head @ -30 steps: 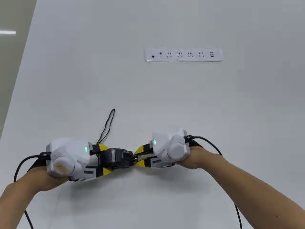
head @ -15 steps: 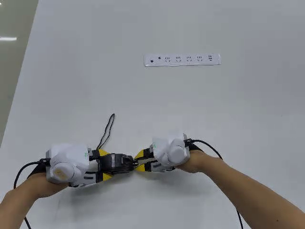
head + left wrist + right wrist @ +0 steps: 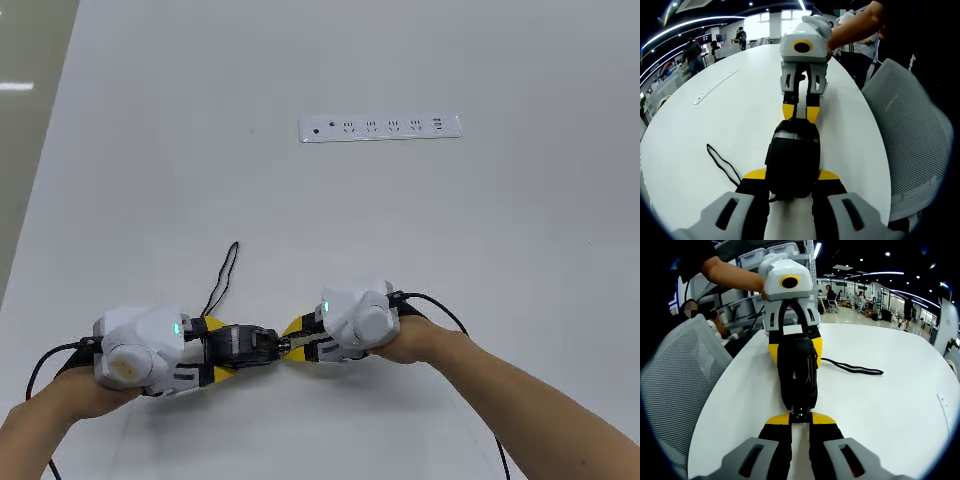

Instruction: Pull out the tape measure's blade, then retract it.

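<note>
An open-plan office or lab floor; a long white bench (image 3: 420, 230) carries a white power strip (image 3: 380, 128); a grey mesh office chair (image 3: 910, 130) stands just beside it; plastic storage bins (image 3: 757, 257) sit on a metal rack; curved ceiling light strips (image 3: 880, 274) run overhead; people (image 3: 910, 310) stand among distant desks.

The left tool (image 3: 791, 175) comes up from the bottom edge, and its two jaws are closed around the black tape measure (image 3: 792, 155), one yellow tip on each side of the body. The right tool (image 3: 801, 112) reaches in from the top, its yellow tips close together at the front end of the tape measure. A black strap (image 3: 722, 162) lies in a loop on the white bench (image 3: 730, 120) to the left. A power strip (image 3: 715, 87) lies farther away. A grey mesh chair (image 3: 905, 140) stands on the right.
</note>
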